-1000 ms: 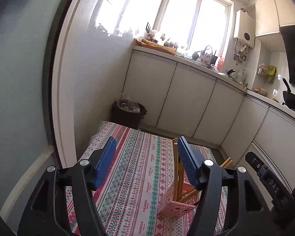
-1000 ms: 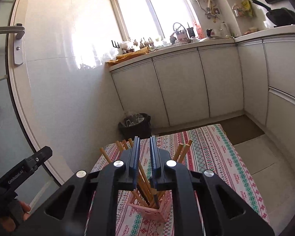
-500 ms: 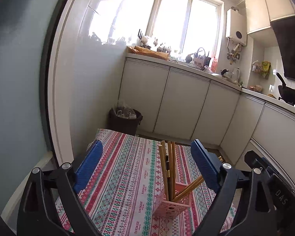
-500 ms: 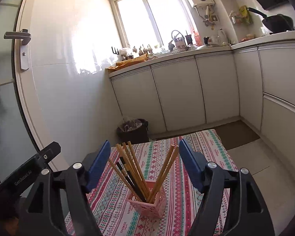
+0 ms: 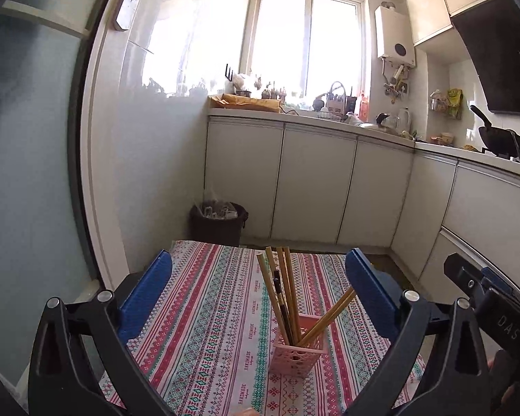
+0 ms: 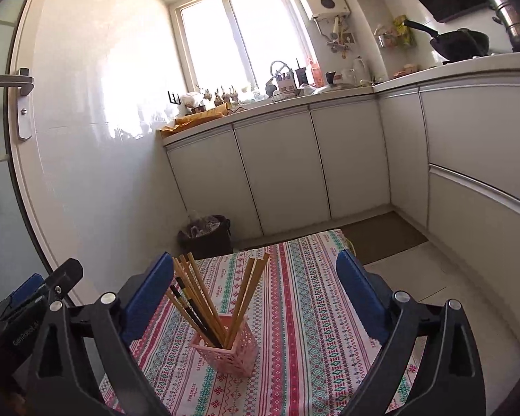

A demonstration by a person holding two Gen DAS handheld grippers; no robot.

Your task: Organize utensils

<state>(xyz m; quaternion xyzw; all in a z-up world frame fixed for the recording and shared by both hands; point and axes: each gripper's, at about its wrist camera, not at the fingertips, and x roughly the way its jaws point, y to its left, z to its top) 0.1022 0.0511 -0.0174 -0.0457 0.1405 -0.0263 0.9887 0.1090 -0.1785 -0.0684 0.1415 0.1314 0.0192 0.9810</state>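
Small kitchen: bright two-pane window (image 5: pixel 308 41) over an L-shaped white countertop (image 5: pixel 315 119), glossy white cabinet doors (image 6: pixel 277 176) below. Dark waste bin (image 5: pixel 218 223) against the shiny white wall (image 6: pixel 97 131). Striped patterned tablecloth (image 6: pixel 305 312) near a brown floor mat (image 6: pixel 381 239).

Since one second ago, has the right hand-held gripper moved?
Yes. The right hand-held gripper has backed away from the pink basket on the tablecloth; its jaws have just been opening, nothing between them.

A small table (image 6: pixel 315 312) wears a striped patterned cloth (image 5: pixel 208 329); one pink perforated holder (image 6: pixel 225 348) stands on it, seemingly near centre.
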